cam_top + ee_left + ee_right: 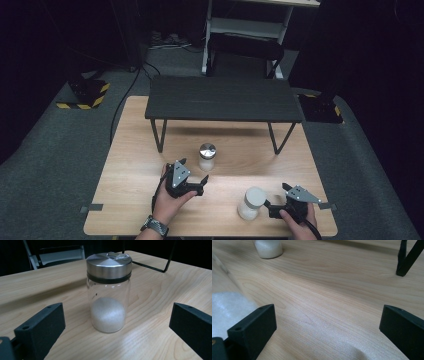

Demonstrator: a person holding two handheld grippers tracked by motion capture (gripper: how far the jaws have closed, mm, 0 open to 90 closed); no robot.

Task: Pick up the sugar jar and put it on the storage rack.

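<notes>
A glass jar [206,156] with a silver metal lid stands upright on the wooden table [130,165], partly filled with white powder. In the left gripper view this jar [108,292] stands just ahead of my left gripper [117,315], centred between the wide-apart jaws and untouched. From above, the left gripper [200,184] sits just below and left of it. A second jar [251,202], white on top, stands near the front edge. My right gripper [270,207] is beside it, open. In the right gripper view [328,317] that jar [227,310] is a white blur outside the left jaw.
A low black rack [222,97] on thin metal legs spans the back of the table; one leg [407,257] is at the upper right of the right gripper view. The silver-lidded jar's base [268,248] is at that view's top left. Grey carpet surrounds the table.
</notes>
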